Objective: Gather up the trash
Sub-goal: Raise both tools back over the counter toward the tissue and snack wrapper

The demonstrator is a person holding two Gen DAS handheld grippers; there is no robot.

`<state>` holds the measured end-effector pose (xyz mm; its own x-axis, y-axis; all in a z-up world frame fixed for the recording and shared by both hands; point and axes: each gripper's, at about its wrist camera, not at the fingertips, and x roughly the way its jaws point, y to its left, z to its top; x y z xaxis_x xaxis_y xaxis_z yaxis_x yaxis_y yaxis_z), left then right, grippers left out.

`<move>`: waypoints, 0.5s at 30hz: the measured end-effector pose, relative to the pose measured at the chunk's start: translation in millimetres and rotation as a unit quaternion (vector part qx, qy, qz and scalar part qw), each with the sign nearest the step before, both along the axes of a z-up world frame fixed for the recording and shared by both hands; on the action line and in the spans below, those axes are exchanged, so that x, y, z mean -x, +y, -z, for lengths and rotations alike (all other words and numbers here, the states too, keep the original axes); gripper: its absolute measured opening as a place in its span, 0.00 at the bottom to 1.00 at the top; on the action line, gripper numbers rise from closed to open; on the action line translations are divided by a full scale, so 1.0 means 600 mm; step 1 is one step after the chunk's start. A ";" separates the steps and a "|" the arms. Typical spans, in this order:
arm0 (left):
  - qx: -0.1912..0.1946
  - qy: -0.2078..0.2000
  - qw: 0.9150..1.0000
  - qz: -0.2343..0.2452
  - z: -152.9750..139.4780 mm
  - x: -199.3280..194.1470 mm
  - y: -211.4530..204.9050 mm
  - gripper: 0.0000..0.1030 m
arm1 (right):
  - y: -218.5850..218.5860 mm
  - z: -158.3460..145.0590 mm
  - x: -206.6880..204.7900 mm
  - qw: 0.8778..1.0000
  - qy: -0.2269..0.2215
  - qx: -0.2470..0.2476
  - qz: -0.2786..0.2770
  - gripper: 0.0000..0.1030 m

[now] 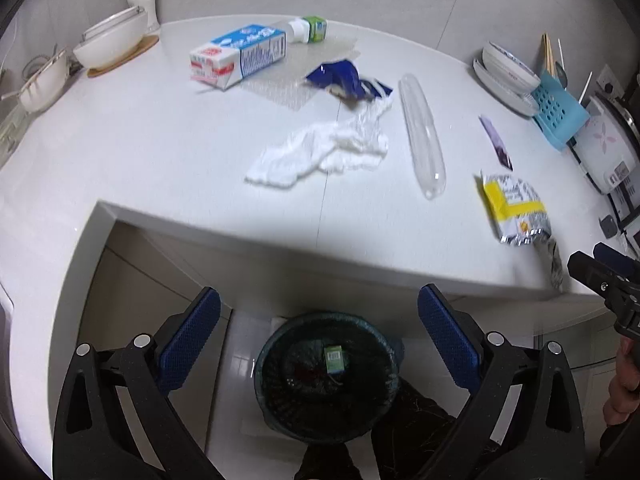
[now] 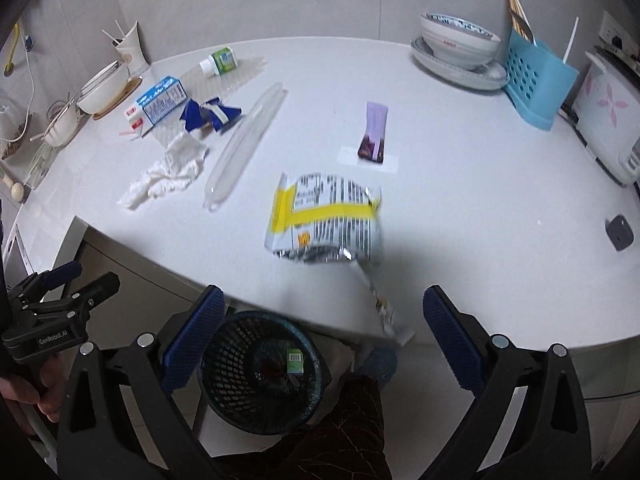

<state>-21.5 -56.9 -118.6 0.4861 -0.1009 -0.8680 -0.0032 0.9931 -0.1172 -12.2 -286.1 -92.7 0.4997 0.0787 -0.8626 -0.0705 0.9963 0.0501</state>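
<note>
My left gripper (image 1: 320, 336) is open and holds nothing. It hangs over a dark mesh trash bin (image 1: 276, 400) on the floor, where a small green carton (image 1: 334, 358) lies. On the white counter (image 1: 160, 160) beyond lie a milk carton (image 1: 240, 56), a green bottle (image 1: 314, 30), a blue wrapper (image 1: 348, 80), a white tissue (image 1: 324, 150), a clear plastic tube (image 1: 422, 132), a purple wrapper (image 1: 496, 142) and a yellow-and-white snack bag (image 1: 514, 208). My right gripper (image 2: 322, 332) is open and empty too, near the counter's edge, with the snack bag (image 2: 328, 220) just ahead and the bin (image 2: 232, 392) below left.
Stacked bowls (image 2: 460, 40), a blue utensil holder (image 2: 536, 76) and a white cooker (image 2: 608, 112) stand at the back right. White bowls (image 1: 112, 40) and a cup sit at the back left. A person's leg (image 2: 340, 432) is beside the bin. A small grey object (image 2: 620, 232) lies on the right.
</note>
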 end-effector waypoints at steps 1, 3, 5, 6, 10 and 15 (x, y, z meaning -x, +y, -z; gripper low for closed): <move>-0.001 -0.002 1.000 -0.001 -0.005 -0.007 -0.001 0.94 | 0.000 -0.004 -0.008 1.000 0.001 0.001 0.000 0.93; -0.003 -0.003 1.000 -0.005 -0.013 -0.024 -0.002 0.94 | 0.000 -0.009 -0.026 1.000 0.004 0.002 0.003 0.93; -0.006 -0.003 1.000 -0.006 -0.020 -0.043 -0.004 0.94 | 0.000 -0.011 -0.039 1.000 0.007 0.004 0.004 0.93; -0.008 -0.003 1.000 -0.006 -0.023 -0.051 -0.005 0.94 | -0.002 -0.012 -0.047 1.000 0.009 0.004 0.005 0.92; -0.005 -0.001 1.000 -0.009 -0.027 -0.085 -0.006 0.94 | -0.005 -0.014 -0.069 1.000 0.010 0.009 0.004 0.93; -0.011 0.002 1.000 -0.010 -0.026 -0.122 -0.010 0.94 | -0.008 -0.010 -0.099 1.000 0.022 0.014 0.005 0.92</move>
